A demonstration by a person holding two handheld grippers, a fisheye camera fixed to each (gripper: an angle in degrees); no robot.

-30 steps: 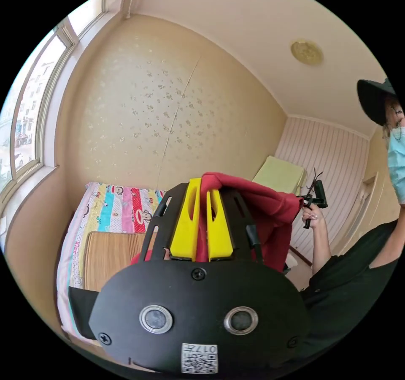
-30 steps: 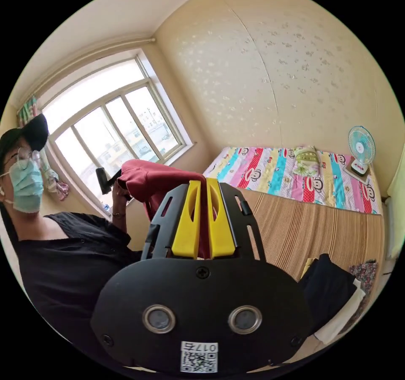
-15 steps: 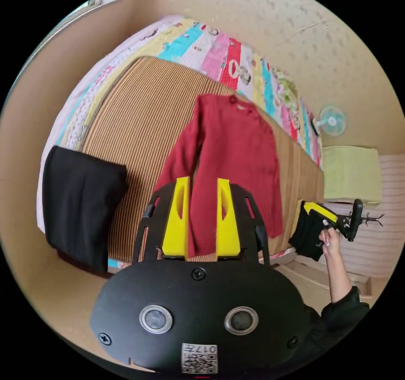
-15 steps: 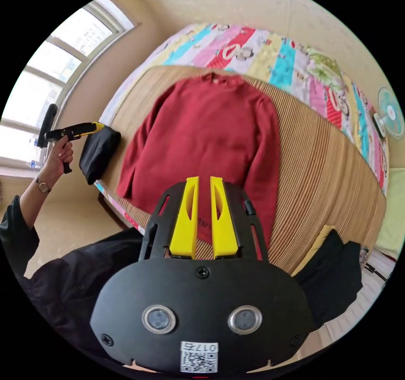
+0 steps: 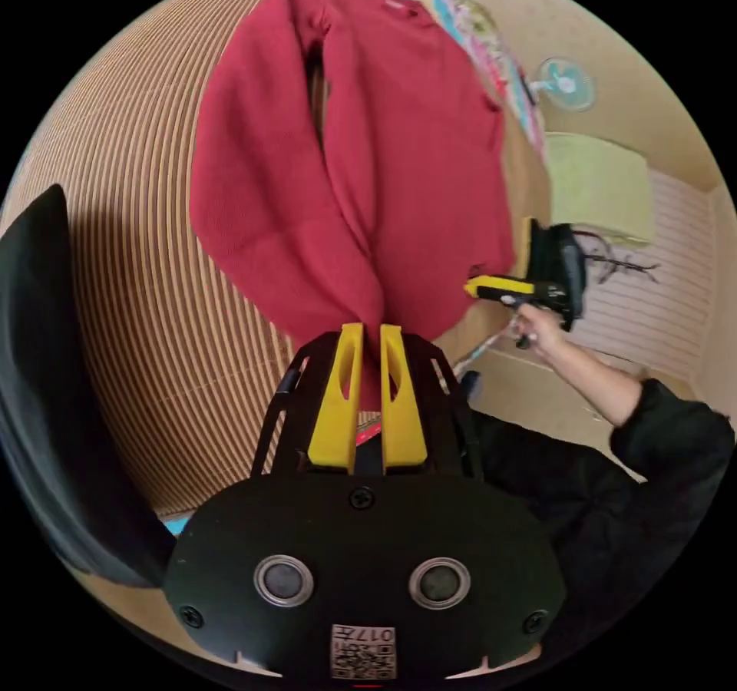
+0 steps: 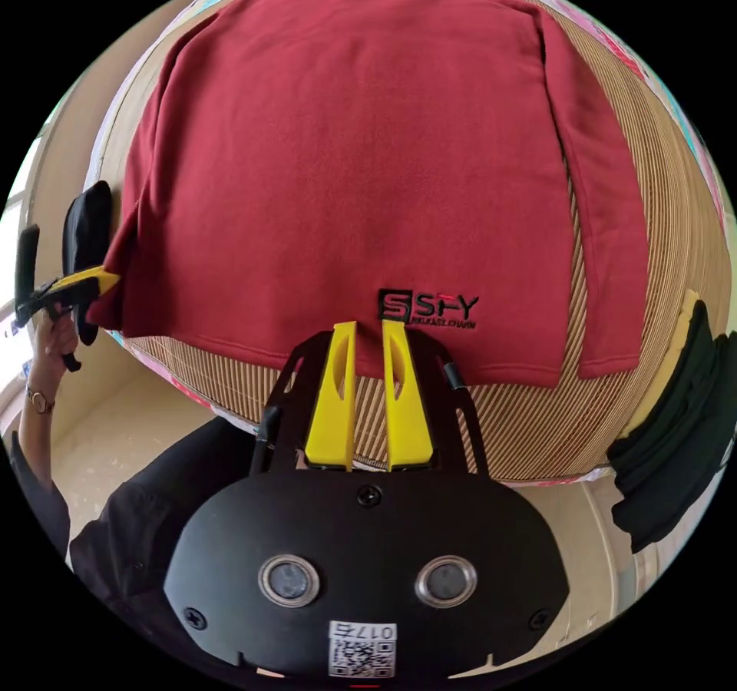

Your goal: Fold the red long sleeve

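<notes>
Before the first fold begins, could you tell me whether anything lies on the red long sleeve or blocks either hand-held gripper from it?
Nothing visible does. The red long sleeve lies flat and bare on the striped mat; the black folded clothes sit off its edge.

The left gripper seems to pinch the red long sleeve's hem on the striped mat.

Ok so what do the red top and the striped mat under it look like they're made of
The red long sleeve looks like a soft matte knit, perhaps cotton fleece: it shows a fine fuzzy texture and no shine. The mat looks like woven bamboo or rattan strips, judging by its tan, even, narrow ribs with a slight sheen. The pictures can't confirm either.
</notes>
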